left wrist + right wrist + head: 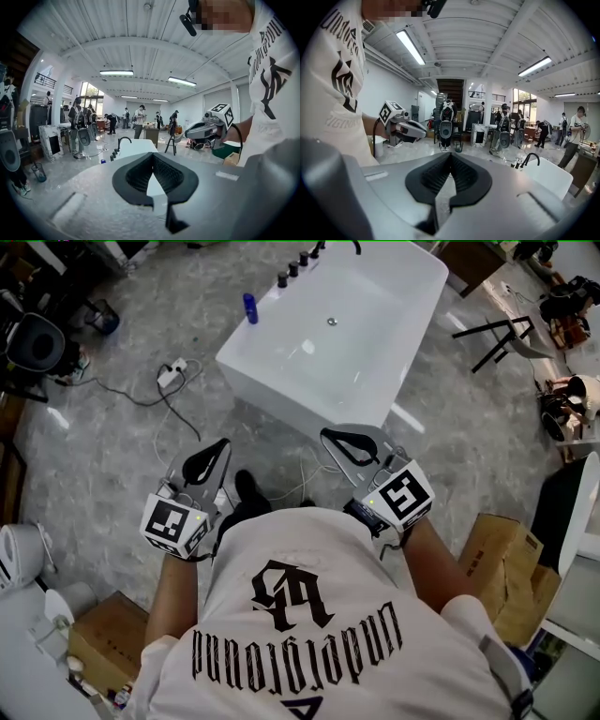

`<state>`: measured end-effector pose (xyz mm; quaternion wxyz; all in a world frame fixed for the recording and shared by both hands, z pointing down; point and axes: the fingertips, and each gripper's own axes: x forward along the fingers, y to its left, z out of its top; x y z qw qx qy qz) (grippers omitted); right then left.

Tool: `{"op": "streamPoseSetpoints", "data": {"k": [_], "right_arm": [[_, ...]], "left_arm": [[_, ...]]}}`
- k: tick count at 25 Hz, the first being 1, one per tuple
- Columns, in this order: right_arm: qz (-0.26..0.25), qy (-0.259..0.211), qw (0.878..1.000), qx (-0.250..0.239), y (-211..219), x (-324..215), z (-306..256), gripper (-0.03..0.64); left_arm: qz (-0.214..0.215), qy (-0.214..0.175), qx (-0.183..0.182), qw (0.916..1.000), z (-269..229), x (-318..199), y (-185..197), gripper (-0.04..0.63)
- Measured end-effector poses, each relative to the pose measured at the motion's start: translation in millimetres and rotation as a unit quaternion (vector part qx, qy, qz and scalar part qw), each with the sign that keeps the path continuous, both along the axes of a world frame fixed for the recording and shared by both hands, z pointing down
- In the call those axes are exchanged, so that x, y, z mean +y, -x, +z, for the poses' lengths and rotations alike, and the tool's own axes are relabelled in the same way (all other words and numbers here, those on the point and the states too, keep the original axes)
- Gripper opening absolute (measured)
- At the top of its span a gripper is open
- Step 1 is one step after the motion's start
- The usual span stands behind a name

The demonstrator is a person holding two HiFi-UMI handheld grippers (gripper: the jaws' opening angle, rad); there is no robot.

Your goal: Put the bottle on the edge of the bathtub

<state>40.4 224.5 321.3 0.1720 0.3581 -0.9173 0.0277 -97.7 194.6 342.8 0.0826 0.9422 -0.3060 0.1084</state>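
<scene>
A small blue bottle [250, 307] stands on the grey floor beside the left side of the white bathtub [281, 381], near its black tap knobs [292, 270]. In the left gripper view the bottle [103, 161] shows small, left of the tub [136, 147]. My left gripper [224, 442] and right gripper [327, 434] are held side by side in front of the person's chest. Both point toward the tub from well short of it. Each is shut with nothing between its jaws. The right gripper view shows the tub [548, 176] at the right.
A power strip [172, 374] with its cable lies on the floor left of the tub. Cardboard boxes [506, 563] stand at the right and another box [108, 638] at the lower left. A black stool frame [497, 334] stands beyond the tub. People [139, 119] stand in the far hall.
</scene>
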Motion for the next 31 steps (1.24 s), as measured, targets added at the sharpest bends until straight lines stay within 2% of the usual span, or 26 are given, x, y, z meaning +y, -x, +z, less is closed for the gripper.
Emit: {"op": "streamPoseSetpoints", "data": {"k": [8,13,19,31], "right_arm": [[-0.006,0.003,1.000,-0.015,-41,75,4,0.002],[-0.006,0.012,1.000,-0.018,-51,103,15,0.002],[-0.006,0.005,1.000,-0.021,-45,111,8,0.002],[-0.008,-0.004,1.000,-0.019,-27,99,-4,0.002]], "left_arm": [[-0.001,-0.002,-0.009,1.0000,-6,73,-41,0.006],[-0.012,0.005,-0.007,0.9999,-5,101,-47,0.006],[-0.020,0.004,-0.001,0.9998,-3,111,-37,0.006],[-0.018,-0.005,0.006,0.9998,-18,96,-25,0.006]]}}
